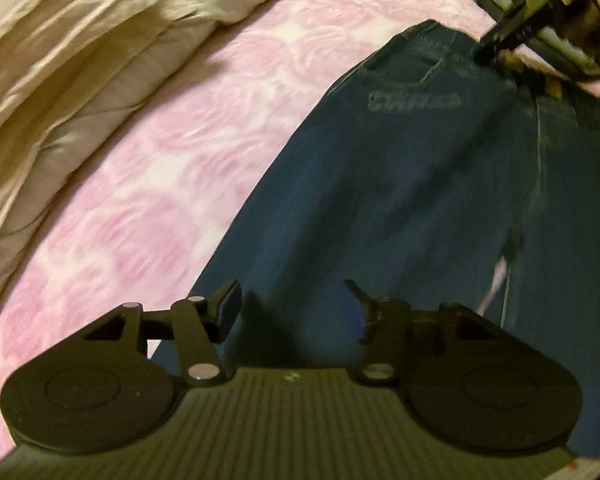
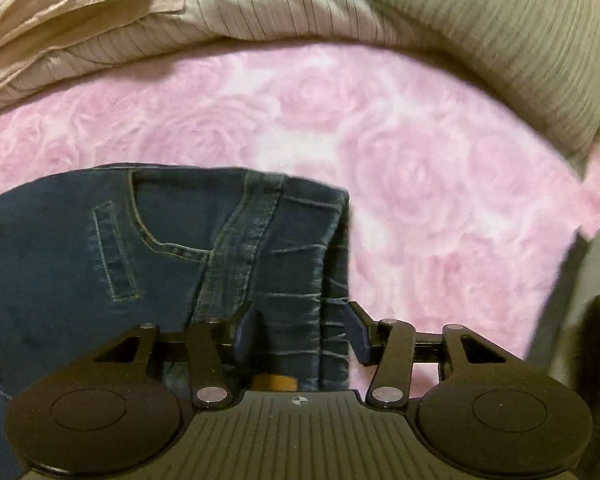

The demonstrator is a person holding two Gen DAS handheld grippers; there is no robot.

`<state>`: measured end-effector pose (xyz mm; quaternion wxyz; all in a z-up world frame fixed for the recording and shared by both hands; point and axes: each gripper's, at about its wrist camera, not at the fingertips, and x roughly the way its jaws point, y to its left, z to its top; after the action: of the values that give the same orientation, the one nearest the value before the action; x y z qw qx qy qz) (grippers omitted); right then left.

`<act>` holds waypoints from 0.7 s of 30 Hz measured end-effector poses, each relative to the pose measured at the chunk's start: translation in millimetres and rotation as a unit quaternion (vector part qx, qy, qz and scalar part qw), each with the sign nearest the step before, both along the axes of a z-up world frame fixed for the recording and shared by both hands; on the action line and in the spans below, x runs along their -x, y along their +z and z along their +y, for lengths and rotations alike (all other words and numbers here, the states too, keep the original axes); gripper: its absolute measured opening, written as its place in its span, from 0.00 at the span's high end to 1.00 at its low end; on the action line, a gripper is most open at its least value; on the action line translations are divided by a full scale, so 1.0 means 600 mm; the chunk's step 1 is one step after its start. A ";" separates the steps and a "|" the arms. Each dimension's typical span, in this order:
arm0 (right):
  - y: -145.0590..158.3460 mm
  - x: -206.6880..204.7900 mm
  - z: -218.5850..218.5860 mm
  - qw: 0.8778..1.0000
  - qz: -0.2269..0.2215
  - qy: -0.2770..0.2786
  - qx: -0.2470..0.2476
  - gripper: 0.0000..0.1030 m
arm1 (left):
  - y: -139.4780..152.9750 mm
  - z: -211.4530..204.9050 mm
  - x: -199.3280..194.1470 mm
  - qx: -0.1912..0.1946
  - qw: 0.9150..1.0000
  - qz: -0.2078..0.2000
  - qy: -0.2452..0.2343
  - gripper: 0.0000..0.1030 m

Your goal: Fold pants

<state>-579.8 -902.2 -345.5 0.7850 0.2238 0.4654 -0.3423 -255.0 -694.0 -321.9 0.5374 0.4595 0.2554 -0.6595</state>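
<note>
Jeans (image 2: 172,264) lie flat on the pink bedspread (image 2: 420,184), so the right gripper (image 2: 300,330), jaws parted astride the waistband (image 2: 332,264) edge, should bite deep before lifting, while the left gripper (image 1: 292,308), released and empty, takes the leg.

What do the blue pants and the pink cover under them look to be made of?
Pants: denim, probably; dark blue matte weave with pale contrast stitching at the pocket and seams. Cover: soft plush or fleece, it seems; fuzzy, rose pattern. Blur leaves this open.
</note>
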 end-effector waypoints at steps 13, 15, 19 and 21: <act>0.005 0.037 -0.087 0.999 -0.029 -0.035 -0.009 1.00 | -0.052 -0.101 0.037 -0.028 1.000 0.004 -0.006 0.48; 0.018 0.050 -0.072 0.998 -0.014 -0.054 0.012 1.00 | -0.034 -0.079 0.025 -0.026 1.000 -0.004 0.000 0.49; 0.057 0.068 0.007 0.999 -0.026 -0.031 0.032 0.83 | 0.005 -0.009 -0.004 -0.030 0.999 -0.004 0.034 0.49; 0.069 0.072 0.052 0.999 -0.034 -0.022 0.024 0.74 | 0.021 0.038 -0.010 -0.035 0.998 -0.001 0.052 0.49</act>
<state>-622.8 -870.7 -304.4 0.7974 0.2268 0.4252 -0.3631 -249.2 -671.2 -309.5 0.5543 0.4649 0.3015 -0.6210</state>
